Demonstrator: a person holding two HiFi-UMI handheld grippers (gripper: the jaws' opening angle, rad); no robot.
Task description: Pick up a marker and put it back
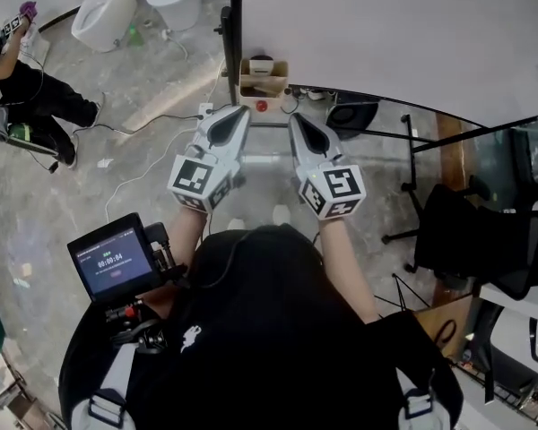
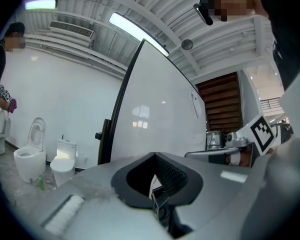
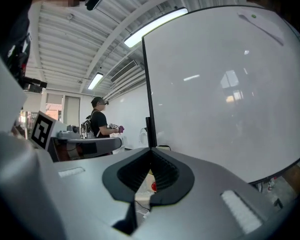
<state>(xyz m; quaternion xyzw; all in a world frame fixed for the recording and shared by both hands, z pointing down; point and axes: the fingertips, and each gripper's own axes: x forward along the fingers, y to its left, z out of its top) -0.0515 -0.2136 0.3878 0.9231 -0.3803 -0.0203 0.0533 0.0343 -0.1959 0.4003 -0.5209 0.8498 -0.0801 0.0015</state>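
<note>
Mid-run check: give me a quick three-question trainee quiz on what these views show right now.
1. True or false: the right gripper is holding something.
2. What stands straight ahead of both grippers? A) a whiteboard B) a shelf C) a door
3. Fill in: the left gripper has its fingers ____.

Key: 1 false, it is shut with nothing between the fingers; 2 A; 3 shut.
</note>
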